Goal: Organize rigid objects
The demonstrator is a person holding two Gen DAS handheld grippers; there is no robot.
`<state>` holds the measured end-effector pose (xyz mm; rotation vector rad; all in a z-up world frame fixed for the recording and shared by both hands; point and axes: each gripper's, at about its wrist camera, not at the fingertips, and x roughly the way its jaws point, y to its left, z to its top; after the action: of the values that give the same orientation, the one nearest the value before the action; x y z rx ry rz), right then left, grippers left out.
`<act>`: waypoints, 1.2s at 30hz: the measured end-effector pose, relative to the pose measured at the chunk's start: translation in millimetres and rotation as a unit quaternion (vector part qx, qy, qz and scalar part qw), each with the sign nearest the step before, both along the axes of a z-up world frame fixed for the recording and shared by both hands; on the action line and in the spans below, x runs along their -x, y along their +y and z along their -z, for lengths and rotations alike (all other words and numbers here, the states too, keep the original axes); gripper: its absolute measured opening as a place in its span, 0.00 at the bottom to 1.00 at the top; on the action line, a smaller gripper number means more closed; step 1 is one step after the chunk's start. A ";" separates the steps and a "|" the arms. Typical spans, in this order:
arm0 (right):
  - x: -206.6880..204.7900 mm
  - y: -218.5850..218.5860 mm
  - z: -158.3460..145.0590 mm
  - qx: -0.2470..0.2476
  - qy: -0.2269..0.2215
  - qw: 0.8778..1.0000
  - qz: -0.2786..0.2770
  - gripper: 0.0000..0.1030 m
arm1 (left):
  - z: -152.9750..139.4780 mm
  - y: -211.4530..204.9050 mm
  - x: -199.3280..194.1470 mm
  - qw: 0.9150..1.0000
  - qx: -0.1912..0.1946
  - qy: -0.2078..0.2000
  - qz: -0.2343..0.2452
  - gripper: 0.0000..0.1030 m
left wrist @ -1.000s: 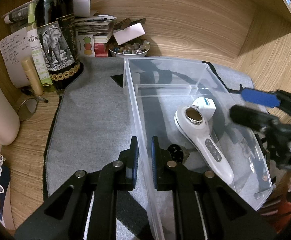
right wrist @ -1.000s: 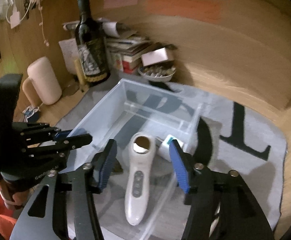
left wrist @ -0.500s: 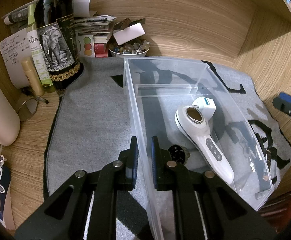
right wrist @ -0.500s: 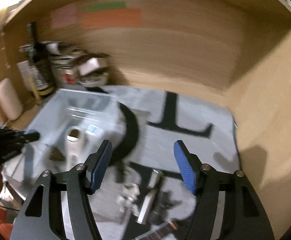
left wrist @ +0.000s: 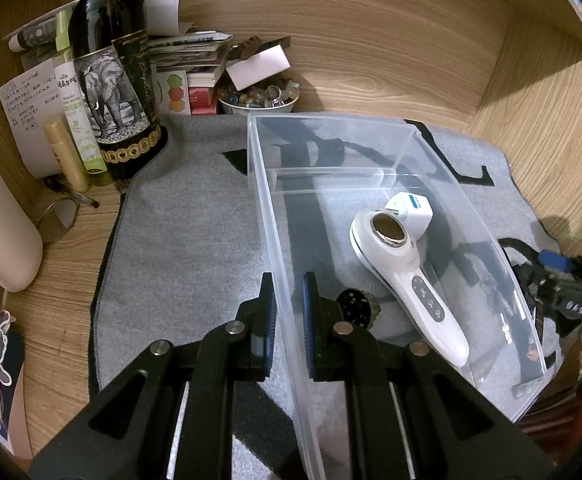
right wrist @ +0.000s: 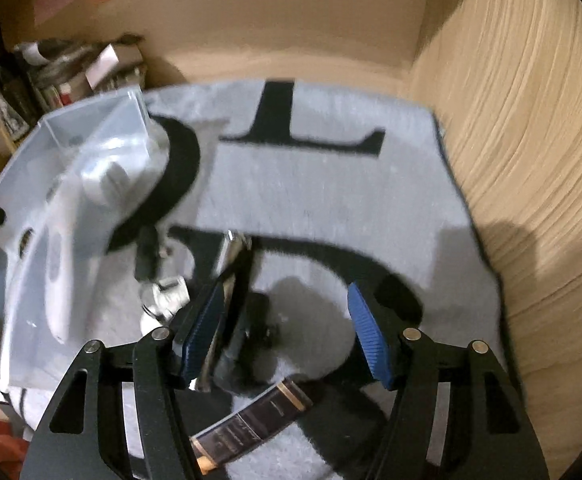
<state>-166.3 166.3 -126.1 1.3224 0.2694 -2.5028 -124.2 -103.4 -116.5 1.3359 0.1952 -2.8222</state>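
Bin point(left wrist: 371, 136) lengthwise away; wall clamped by left gripper point(left wrist: 289, 296). Right gripper point(right wrist: 287, 320) half-spread, empty, above clutter point(right wrist: 231, 280).

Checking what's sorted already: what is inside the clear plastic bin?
Inside the clear bin: a white handheld device, a small white box behind its head, and a dark round object, partly hidden by the left gripper.

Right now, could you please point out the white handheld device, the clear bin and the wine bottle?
white handheld device point(left wrist: 411, 276): left wrist view, upper handle.
clear bin point(left wrist: 269, 216): left wrist view, left wall.
wine bottle point(left wrist: 111, 88): left wrist view, elephant label.
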 end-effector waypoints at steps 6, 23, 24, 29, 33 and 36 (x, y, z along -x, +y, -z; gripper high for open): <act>-1.1 5.5 16.6 0.003 -0.025 1.000 0.005 0.56 | -0.1 0.1 -0.1 1.000 -0.001 0.000 0.000 0.10; -1.4 -8.0 -3.9 0.020 0.016 1.000 -0.009 0.22 | 0.0 -0.1 0.1 1.000 -0.001 0.001 0.001 0.10; -1.5 -9.8 -8.4 0.023 0.022 0.999 -0.012 0.22 | -0.1 0.1 0.3 1.000 -0.001 0.001 0.001 0.10; -0.3 -24.2 -31.2 0.033 0.056 0.998 -0.028 0.22 | 0.0 -0.2 0.0 1.000 0.000 0.001 0.001 0.10; -4.0 -42.0 -51.6 0.038 0.085 0.994 -0.053 0.22 | -0.4 -0.1 0.0 1.000 -0.001 0.002 0.002 0.10; -5.0 -56.0 -63.4 0.048 0.102 0.991 -0.075 0.22 | -1.1 0.6 0.5 1.000 -0.003 0.002 0.001 0.10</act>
<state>-161.4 110.3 -62.7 0.9746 0.2771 -2.4903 -124.7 -102.8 -115.4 1.3338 0.2030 -2.8286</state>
